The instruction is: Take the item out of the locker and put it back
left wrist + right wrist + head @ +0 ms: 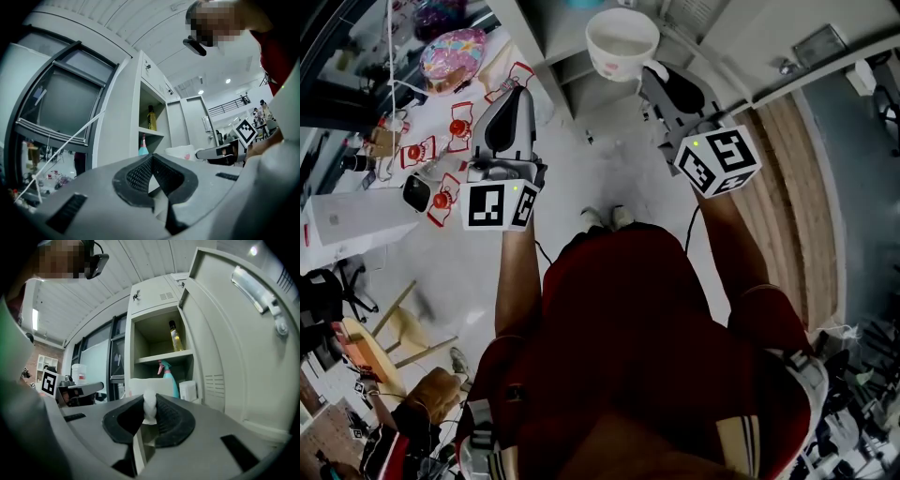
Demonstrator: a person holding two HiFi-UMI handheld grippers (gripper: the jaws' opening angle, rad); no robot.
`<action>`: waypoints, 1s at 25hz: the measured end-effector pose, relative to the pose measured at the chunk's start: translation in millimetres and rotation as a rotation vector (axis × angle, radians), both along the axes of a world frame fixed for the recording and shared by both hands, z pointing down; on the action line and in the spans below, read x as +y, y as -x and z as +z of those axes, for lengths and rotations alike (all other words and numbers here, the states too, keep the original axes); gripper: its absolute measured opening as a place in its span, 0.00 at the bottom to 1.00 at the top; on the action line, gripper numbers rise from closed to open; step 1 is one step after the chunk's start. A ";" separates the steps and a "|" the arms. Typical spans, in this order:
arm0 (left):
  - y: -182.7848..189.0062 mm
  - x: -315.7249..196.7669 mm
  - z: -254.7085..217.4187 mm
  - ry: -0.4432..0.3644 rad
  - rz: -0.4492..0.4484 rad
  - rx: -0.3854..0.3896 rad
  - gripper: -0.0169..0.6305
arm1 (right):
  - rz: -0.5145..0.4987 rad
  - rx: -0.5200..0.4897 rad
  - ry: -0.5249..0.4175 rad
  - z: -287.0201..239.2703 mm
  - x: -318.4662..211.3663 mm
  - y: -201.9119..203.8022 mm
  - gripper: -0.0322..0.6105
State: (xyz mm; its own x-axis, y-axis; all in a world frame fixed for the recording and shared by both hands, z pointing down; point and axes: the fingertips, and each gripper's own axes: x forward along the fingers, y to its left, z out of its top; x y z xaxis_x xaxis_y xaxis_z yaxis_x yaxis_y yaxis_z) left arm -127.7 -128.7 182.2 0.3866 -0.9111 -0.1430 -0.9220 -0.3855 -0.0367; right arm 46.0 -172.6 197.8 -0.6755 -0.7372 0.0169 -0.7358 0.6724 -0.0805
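Right tool (149,403) on bowl (622,42) rim

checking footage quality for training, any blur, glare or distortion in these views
Head view: strong fisheye, dark corners, the white bowl looks washed out. Left gripper view: locker edges bow, ceiling lights burn white. Right gripper view: sharp, but the locker door curves.
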 end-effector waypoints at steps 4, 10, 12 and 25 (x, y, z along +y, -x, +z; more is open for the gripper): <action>-3.2 3.3 3.5 0.005 -0.002 0.004 0.04 | -0.006 -0.004 -0.007 0.8 10.6 -6.0 0.12; -7.0 5.9 11.6 0.015 -0.001 -0.002 0.04 | -0.020 -0.014 -0.002 11.1 21.7 -10.3 0.12; -7.6 7.9 13.3 0.017 -0.004 -0.004 0.04 | -0.025 -0.017 0.005 15.2 25.1 -11.7 0.12; -8.5 15.0 26.8 0.034 -0.011 -0.026 0.04 | -0.059 -0.006 0.024 45.9 36.7 -13.6 0.12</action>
State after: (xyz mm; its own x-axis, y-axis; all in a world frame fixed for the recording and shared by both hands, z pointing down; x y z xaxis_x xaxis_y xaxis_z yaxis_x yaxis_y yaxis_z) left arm -119.2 -113.7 208.9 0.3799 -0.9194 -0.1019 -0.9250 -0.3769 -0.0478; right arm 59.6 -136.0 243.7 -0.7180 -0.6954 0.0299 -0.6943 0.7124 -0.1020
